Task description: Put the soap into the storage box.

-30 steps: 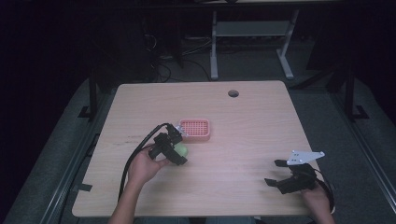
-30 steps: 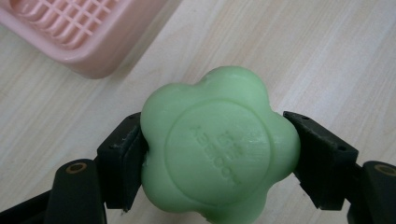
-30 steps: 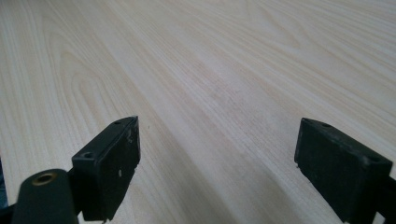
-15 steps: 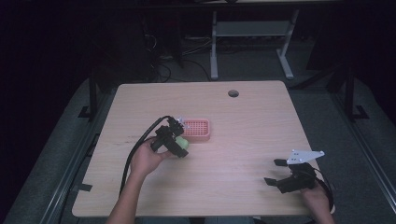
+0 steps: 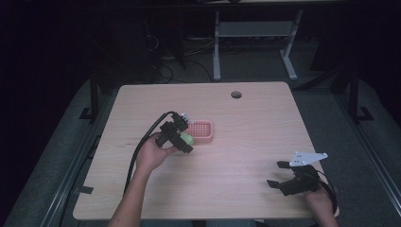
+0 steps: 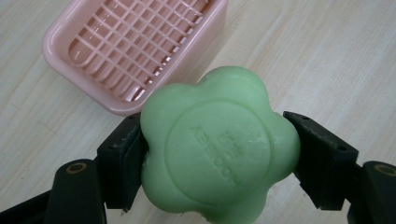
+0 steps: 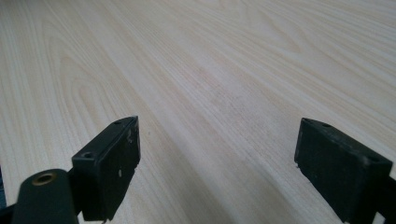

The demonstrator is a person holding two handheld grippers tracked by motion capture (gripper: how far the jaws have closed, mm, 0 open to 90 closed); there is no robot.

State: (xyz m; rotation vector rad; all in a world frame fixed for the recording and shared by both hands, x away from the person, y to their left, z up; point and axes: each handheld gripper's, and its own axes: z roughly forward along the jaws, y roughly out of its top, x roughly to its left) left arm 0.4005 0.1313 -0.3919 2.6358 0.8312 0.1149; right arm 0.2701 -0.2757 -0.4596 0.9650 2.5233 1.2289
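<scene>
- Soap (image 6: 219, 149), green and flower-shaped, is sitting clamped between the left gripper's (image 5: 178, 137) fingers (image 6: 122, 169), lifted off the bench (image 5: 246, 156) and hanging just at the near edge of the pink soap dish (image 6: 135, 49)
- Compared with a second ago, the left gripper is carrying the soap closer in toward the dish, so my read is that the drop into the dish is coming up
- Dish is standing empty, its ribbed grid bare and waiting
- Right gripper (image 5: 291, 176) is idling near the bench's right front corner, fingers (image 7: 116, 163) spread wide with nothing between them
- Raised lettering is showing on the soap's face, upside down, too soft to read for sure
</scene>
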